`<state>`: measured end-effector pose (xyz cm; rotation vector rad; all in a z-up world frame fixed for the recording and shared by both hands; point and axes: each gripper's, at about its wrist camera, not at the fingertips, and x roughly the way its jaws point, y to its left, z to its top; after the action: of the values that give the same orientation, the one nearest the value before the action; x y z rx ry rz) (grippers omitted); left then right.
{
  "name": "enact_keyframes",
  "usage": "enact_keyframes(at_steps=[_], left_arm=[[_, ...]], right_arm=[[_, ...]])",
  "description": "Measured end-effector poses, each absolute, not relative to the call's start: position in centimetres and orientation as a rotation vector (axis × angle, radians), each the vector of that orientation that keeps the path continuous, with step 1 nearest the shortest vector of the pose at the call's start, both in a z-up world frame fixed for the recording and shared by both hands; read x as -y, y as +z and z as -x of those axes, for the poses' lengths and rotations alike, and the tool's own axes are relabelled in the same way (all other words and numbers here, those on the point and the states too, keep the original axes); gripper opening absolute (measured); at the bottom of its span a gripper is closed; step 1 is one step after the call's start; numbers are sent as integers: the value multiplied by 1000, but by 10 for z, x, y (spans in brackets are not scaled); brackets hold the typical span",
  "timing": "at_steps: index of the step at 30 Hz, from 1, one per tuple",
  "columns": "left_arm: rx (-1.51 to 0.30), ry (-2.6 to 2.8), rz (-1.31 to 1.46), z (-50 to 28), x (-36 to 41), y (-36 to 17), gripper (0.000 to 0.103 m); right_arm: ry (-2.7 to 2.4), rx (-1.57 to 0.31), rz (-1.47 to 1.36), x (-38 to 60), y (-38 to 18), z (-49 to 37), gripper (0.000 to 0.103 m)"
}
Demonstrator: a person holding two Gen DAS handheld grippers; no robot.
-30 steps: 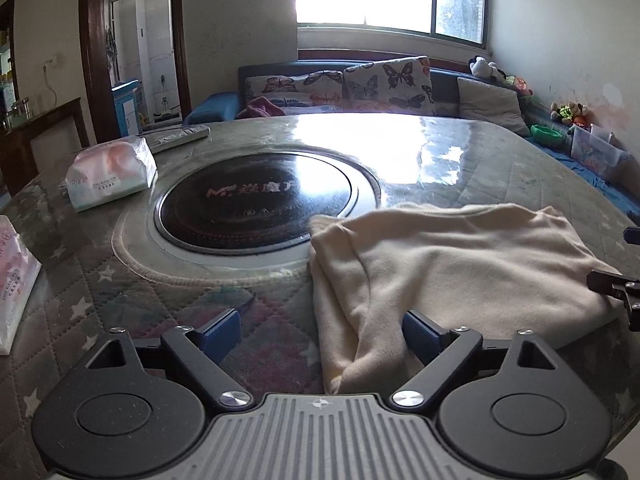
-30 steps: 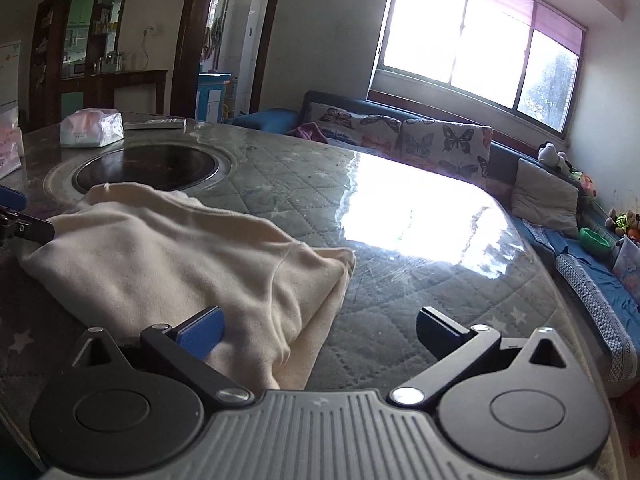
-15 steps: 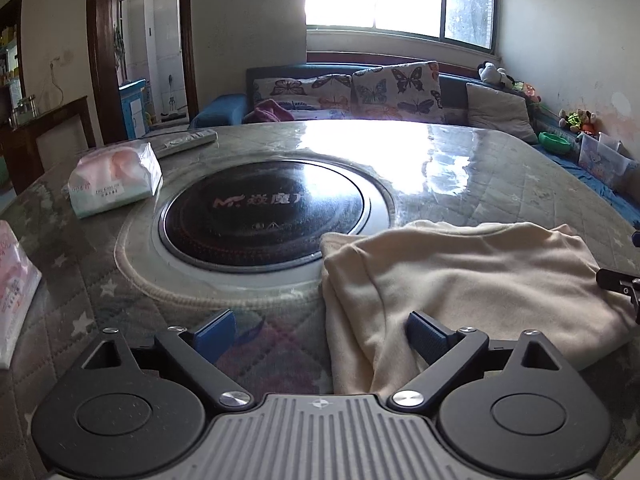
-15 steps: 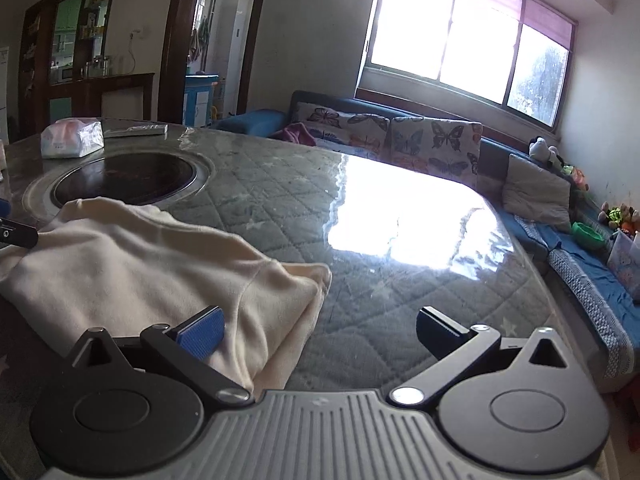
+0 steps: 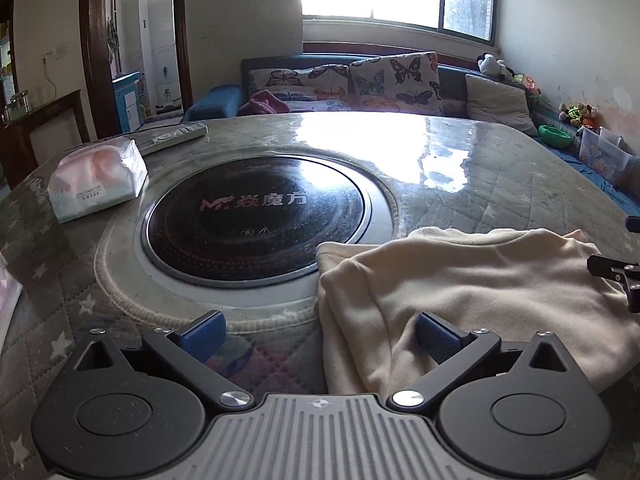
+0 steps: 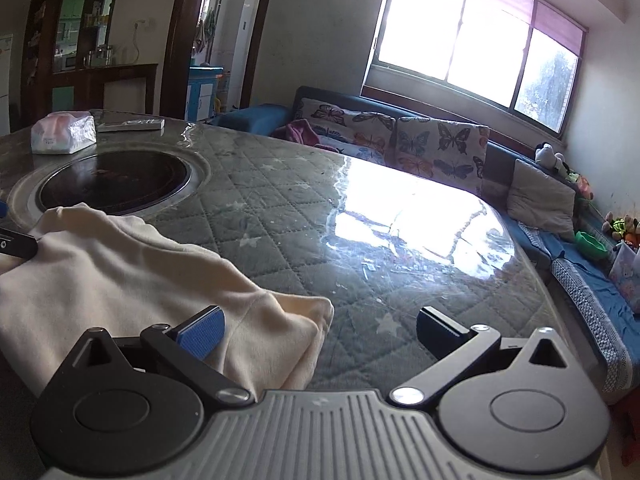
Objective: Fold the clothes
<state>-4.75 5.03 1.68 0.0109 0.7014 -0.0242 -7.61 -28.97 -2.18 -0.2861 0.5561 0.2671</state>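
A cream garment (image 5: 480,280) lies folded in a thick pad on the quilted table cover. My left gripper (image 5: 319,334) sits low at the garment's left edge. Its jaws are opening, with the cloth's edge loose between them and its right pad (image 5: 434,336) over the cloth. My right gripper (image 6: 319,332) is open at the garment's (image 6: 120,280) right corner, which lies loose by its left pad (image 6: 202,334). Each gripper shows at the edge of the other's view: the right (image 5: 616,276), the left (image 6: 16,244).
A round black cooktop (image 5: 256,220) is set into the table beyond the garment. A tissue pack (image 5: 96,180) and a remote (image 5: 176,134) lie at the far left. A sofa with butterfly cushions (image 5: 360,76) runs behind the table. The table's right edge (image 6: 560,320) curves nearby.
The left jaws have spread a little wider. Both grippers have slid a short way across the table; the garment has kept its place and shape.
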Motion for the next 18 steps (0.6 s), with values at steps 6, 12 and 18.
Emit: enact_keyframes(at_steps=[6, 12, 18], left_arm=[[-700, -30, -25, 36, -49, 18, 103], [-706, -14, -58, 17, -45, 21, 103], [-757, -1, -62, 2, -44, 12, 103]], right_arm=[[290, -585, 322, 280, -26, 62, 103], [322, -561, 358, 266, -16, 42, 103], [355, -588, 420, 250, -26, 24, 103]])
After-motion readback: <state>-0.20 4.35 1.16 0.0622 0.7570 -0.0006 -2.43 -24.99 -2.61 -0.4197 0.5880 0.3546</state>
